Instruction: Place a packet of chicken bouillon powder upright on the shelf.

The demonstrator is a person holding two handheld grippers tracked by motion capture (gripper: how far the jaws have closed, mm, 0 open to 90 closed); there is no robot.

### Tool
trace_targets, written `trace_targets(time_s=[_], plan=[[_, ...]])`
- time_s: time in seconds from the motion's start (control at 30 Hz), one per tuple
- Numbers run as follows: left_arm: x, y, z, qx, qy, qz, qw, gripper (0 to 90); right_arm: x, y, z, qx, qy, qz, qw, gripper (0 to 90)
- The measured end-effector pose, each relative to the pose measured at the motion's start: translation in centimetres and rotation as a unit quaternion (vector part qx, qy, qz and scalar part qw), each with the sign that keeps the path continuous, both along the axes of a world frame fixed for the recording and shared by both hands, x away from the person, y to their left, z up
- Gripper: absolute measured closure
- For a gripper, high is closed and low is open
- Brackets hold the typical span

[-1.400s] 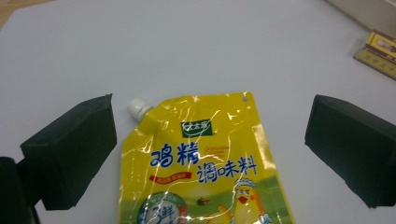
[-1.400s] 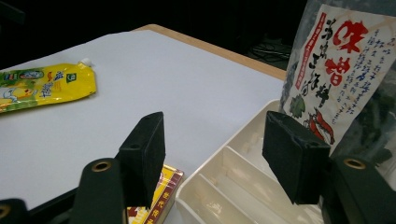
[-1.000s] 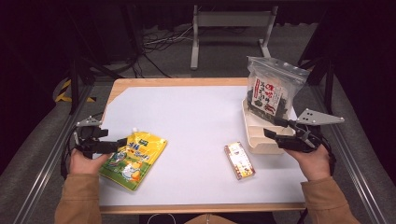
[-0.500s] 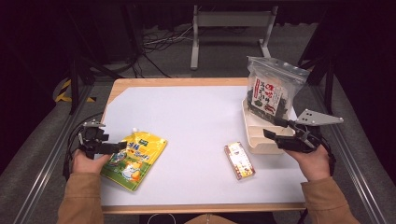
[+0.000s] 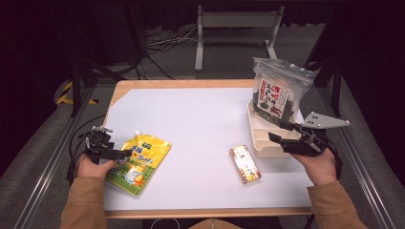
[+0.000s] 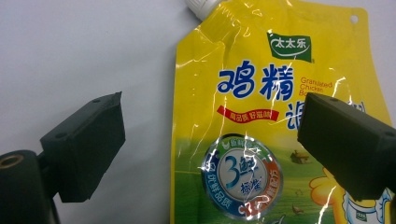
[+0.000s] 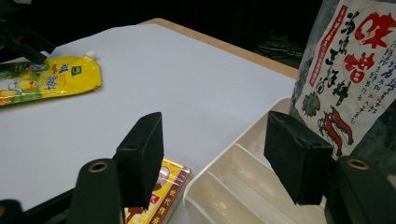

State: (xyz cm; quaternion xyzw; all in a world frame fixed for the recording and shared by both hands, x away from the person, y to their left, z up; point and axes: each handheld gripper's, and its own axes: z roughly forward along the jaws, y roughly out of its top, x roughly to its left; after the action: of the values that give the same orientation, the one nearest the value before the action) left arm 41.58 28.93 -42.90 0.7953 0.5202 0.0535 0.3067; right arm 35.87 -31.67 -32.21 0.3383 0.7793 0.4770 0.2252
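The yellow pouch (image 5: pixel 137 162) lies flat near the table's (image 5: pixel 200 124) front left corner. The left gripper (image 6: pixel 210 140) hangs over the pouch, jaws wide apart, gripping nothing. Well right of the pouch, the right gripper (image 5: pixel 282 133) hovers open and empty at the tray (image 5: pixel 260 143).

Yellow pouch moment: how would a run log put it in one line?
left gripper: open, straddling edge of yellow pouch | right gripper: open, by white tray | pouch: flat on table
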Motion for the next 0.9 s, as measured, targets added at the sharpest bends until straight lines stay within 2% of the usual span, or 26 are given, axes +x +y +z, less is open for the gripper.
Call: trace_targets(time_s=[0.23, 0.5, 0.57, 0.73, 0.83, 0.9], plan=[[0.18, 0.19, -0.49, -0.008, 0.022, 0.001, 0.9997, 7.2, 0.06, 0.06, -0.11, 0.001, 0.003, 0.002, 1.0, 37.3], [0.12, 0.14, -0.67, -0.008, 0.036, -0.003, 0.9993, 11.3, 0.08, 0.05, -0.1, 0.003, 0.003, 0.002, 1.0, 36.9], [0.06, 0.18, -0.62, -0.015, 0.04, -0.007, 0.9991, 14.0, 0.07, 0.11, -0.11, 0.003, 0.003, 0.004, 1.0, 36.8], [-0.31, -0.2, -0.52, -0.009, 0.038, -0.016, 0.9991, 24.6, 0.09, 0.24, -0.15, 0.002, 0.004, 0.006, 1.0, 36.6], [-0.51, -0.69, -0.43, 0.008, 0.034, -0.019, 0.9992, 31.4, 0.12, 0.32, -0.18, 0.0, 0.005, 0.008, 1.0, 36.5], [-0.52, -0.71, -0.4, 0.012, 0.034, -0.017, 0.9992, 34.9, 0.14, 0.39, -0.2, -0.001, 0.005, 0.009, 0.9999, 36.4]])
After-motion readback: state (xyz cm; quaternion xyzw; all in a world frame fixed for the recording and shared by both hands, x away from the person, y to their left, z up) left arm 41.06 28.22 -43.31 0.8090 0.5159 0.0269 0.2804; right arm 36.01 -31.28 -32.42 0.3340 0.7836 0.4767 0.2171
